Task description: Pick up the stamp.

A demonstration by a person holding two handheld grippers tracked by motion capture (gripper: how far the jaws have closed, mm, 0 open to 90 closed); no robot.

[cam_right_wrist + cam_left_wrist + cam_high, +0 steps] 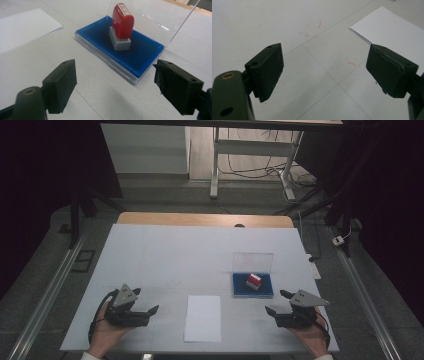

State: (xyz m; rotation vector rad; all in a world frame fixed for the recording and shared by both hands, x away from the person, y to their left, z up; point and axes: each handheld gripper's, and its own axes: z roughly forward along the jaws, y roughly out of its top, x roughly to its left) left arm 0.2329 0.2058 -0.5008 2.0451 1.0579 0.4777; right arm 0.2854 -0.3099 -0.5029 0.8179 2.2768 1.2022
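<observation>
A red stamp with a grey base (254, 281) (121, 26) stands upright on a blue ink pad (240, 289) (142, 53) whose clear lid (252, 261) (150, 17) is raised behind it. A white sheet of paper (203, 318) (392, 30) (22, 27) lies at the table's front middle. My right gripper (276, 302) (113, 85) rests near the front right, open and empty, pointing at the pad a short way off. At the front left my left gripper (147, 301) (324, 72) is open and empty, aimed toward the paper.
The white table top (165, 255) has faint red pen marks (312, 27) near the left gripper. Beyond the far edge are a desk frame (250, 155), floor cables (250, 170) and a power strip (340, 240).
</observation>
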